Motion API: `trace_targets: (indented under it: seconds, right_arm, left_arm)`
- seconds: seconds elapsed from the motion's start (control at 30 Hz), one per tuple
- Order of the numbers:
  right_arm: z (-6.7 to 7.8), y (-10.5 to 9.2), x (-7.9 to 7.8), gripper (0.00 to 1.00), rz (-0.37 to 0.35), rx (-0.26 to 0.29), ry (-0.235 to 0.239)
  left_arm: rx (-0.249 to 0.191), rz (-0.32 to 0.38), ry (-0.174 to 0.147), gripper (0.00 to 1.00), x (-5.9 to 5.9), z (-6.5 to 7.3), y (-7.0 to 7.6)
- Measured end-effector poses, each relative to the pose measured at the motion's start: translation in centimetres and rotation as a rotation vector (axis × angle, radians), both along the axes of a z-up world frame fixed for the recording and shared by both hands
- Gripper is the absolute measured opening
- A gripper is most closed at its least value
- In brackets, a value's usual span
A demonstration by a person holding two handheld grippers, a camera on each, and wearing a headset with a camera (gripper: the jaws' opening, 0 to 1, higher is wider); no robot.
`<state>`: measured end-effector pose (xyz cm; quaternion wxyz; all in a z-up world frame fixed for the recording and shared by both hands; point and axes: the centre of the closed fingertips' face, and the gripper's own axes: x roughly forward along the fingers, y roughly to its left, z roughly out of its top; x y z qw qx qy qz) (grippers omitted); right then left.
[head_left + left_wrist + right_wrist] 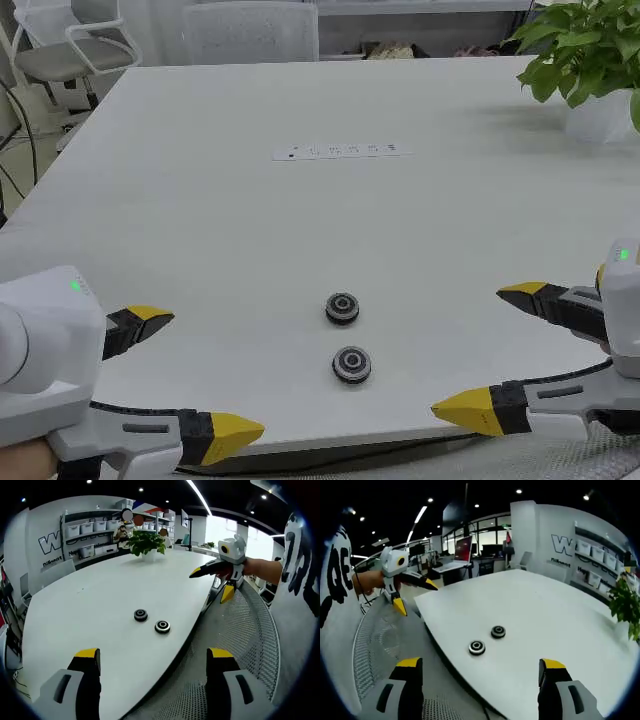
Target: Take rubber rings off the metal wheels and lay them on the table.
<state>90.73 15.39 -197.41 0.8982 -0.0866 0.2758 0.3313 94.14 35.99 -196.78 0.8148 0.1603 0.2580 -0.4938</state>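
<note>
Two small metal wheels with dark rubber rings lie flat on the white table [200,220], close to its near edge. The farther wheel [342,308] [140,615] [498,631] and the nearer wheel [352,364] [162,626] [477,647] sit a little apart. My left gripper [205,375] [153,655] [416,599] hovers open at the table's near left edge, well left of the wheels. My right gripper [480,350] [481,663] [210,586] hovers open to their right. Both hold nothing.
A potted plant [590,60] [146,544] stands at the far right corner. A white paper strip [340,151] lies mid-table. Chairs [70,50] stand beyond the far edge. The table's curved near edge runs just under both grippers.
</note>
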Motion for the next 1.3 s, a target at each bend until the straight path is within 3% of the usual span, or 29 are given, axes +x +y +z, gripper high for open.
trace_targets:
  seconds: [1.3]
  right_arm:
    - [0.4, -1.6, 0.8, 0.95, 0.002, -0.006, 0.001]
  left_arm:
    - [0.003, -0.013, -0.014, 0.86, 1.5, 0.5, -1.4]
